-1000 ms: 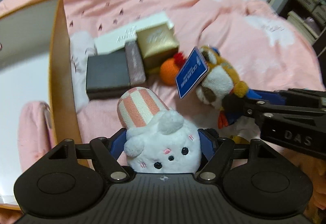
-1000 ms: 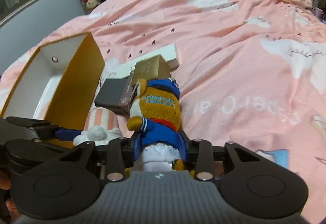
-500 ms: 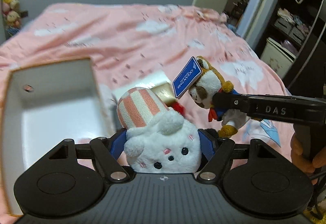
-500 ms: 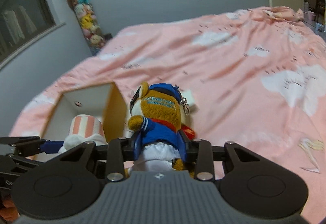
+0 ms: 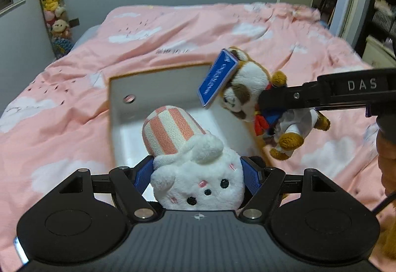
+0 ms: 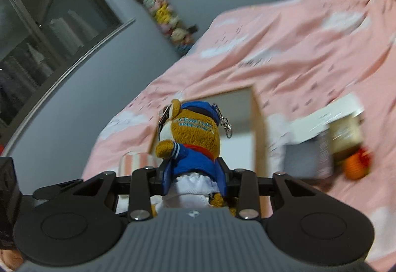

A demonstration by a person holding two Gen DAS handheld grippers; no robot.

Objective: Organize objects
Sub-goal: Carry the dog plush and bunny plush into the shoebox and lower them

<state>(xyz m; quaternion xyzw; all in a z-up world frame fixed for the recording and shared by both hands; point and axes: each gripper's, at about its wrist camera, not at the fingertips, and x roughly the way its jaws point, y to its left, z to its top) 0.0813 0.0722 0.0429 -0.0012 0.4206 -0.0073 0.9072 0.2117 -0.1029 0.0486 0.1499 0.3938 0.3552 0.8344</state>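
**Two plush toys in hand above the box; nothing yet stowed**

Left wrist view: The left gripper (image 5: 198, 174) is pinching the white plush (image 5: 196, 163), a round white toy with a pink-striped cap, between its blue pads. The toy sits clear of the bedding, in front of and over the open white box (image 5: 158, 88), which lies on the pink bedspread (image 5: 74, 98). The visible part of the box interior shows nothing in it. The right gripper (image 5: 266, 101) enters from the right, clamped on the bear plush (image 5: 250, 91), whose blue tag (image 5: 217, 81) hangs beside its head, over the box's right wall.

Right wrist view: The right gripper is closed about the bear plush's waist; the toy faces away, above the box (image 6: 258, 128). Beside the box, on the bedspread, lie a white flat box (image 6: 329, 113), a gold box (image 6: 346, 133), a grey box (image 6: 304, 158) and an orange toy (image 6: 356, 165), touching or overlapping; the picture is blurred there.

Assessment: The task appears at an early stage. Both toys are picked up, neither is deposited, and the four items beside the box remain unsorted. The two grippers are close together over one opening, so crowding at release is the likely hindrance.
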